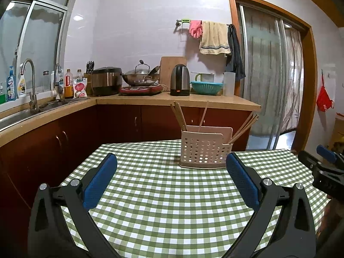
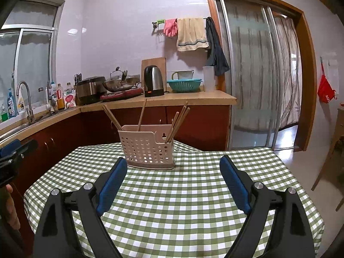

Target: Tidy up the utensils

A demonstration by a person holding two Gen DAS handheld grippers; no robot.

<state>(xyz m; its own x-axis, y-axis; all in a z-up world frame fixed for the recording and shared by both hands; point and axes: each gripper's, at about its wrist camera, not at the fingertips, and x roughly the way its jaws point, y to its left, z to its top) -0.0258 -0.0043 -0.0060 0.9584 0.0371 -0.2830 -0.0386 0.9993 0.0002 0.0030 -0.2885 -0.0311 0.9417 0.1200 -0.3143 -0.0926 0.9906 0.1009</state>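
A beige perforated utensil holder (image 1: 205, 150) stands upright on the green checked table (image 1: 161, 193), near its far edge. Several wooden chopsticks (image 1: 179, 116) stick out of its compartments. In the right wrist view the holder (image 2: 148, 148) and its chopsticks (image 2: 178, 120) sit just beyond my left finger. My left gripper (image 1: 171, 161) is open and empty, short of the holder. My right gripper (image 2: 173, 165) is open and empty, with the holder ahead and to the left. Each gripper shows at the edge of the other's view.
A kitchen counter (image 1: 178, 102) with cabinets runs behind the table, bearing a kettle (image 1: 180, 79), wok, rice cooker and teal basket. A sink (image 1: 19, 114) is at the left. A sliding glass door (image 2: 258, 75) stands at the right.
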